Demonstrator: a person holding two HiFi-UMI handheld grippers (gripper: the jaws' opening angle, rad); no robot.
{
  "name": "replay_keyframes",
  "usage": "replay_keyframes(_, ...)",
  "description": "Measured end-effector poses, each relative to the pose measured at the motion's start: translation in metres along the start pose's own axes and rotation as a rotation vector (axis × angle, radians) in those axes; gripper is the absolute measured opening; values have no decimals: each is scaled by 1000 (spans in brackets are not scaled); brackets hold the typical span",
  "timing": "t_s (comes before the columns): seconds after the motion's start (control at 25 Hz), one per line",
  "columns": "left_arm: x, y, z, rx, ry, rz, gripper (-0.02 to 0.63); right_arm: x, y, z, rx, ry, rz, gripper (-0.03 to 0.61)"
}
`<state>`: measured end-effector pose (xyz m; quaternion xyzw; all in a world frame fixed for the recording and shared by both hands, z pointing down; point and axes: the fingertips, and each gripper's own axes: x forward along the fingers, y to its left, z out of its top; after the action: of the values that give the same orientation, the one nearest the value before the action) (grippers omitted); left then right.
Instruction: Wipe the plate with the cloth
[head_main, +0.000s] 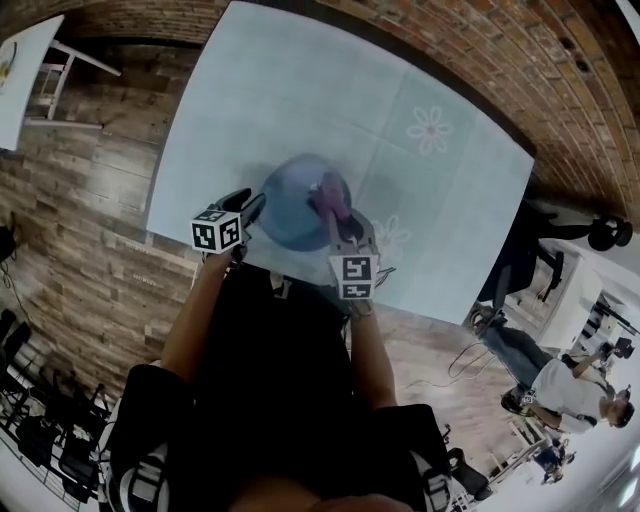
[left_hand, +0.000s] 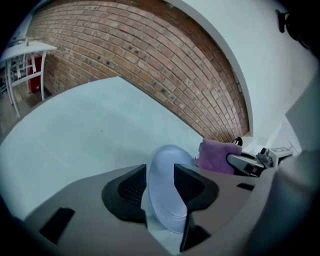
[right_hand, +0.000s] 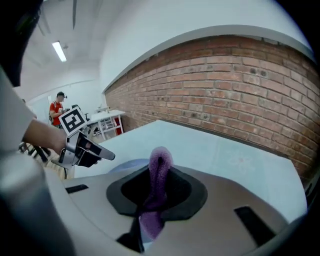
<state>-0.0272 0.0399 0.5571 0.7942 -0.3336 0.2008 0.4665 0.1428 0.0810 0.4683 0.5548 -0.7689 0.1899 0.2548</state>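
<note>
Where the left gripper (left_hand: 160, 169) shows in its own view, its two dark jaws stand well apart with a pale blue plate (left_hand: 167, 152) set on edge between them. A jaw rests against each side, so it reads as clamped on the plate, holding it up off the table. Just to its right, the right gripper (right_hand: 158, 182) has its jaws pinched together on a purple cloth (right_hand: 161, 159), which folds up out of them in a soft loop. In the head view the cloth overlaps the right part of the plate. In the left gripper view it sits just beside the plate's hollow face, and whether they touch cannot be told. Below both lies a pale blue-green table (head_main: 300, 90) with faint flower prints, wooden floor (head_main: 90, 220) around it and a brick wall (right_hand: 240, 75) beyond. The wiping looks about to begin: plate presented, cloth in hand. The next move calls for pressing the cloth against the plate's face and sweeping across it, with the left grip firm enough that the plate does not tip.
</note>
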Motion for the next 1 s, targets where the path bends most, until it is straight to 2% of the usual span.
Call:
replay_keyframes(0.12,-18,-25,16,88,-43,-19,173,-17,-1,12,62,-73,-25,77)
replay_keyframes(0.2,-30,-46,29,206,-88,-21,166,-28,-2,24,104,-129,-36,77)
replay_keyframes(0.28,-49,-70,47,358,-171,-5,95,-40,0,38,142,-184,-32,77)
replay_keyframes(0.36,-67,-98,62,460,-252,-20,76,-51,2,50,157,-225,-34,77)
replay_keyframes(0.48,-88,-130,80,491,-344,-53,57,-66,0,68,138,-281,-65,77)
replay_keyframes(0.6,-112,-151,97,528,-455,-34,42,-81,0,84,152,-347,-106,77)
replay_keyframes(0.8,-140,-181,114,591,-588,-68,41,-92,8,98,196,-391,-101,77)
replay_keyframes(0.88,-144,-182,116,587,-612,-64,41,-91,12,100,190,-395,-100,77)
replay_keyframes(1.0,-139,-175,112,587,-588,-49,41,-91,12,103,178,-396,-106,77)
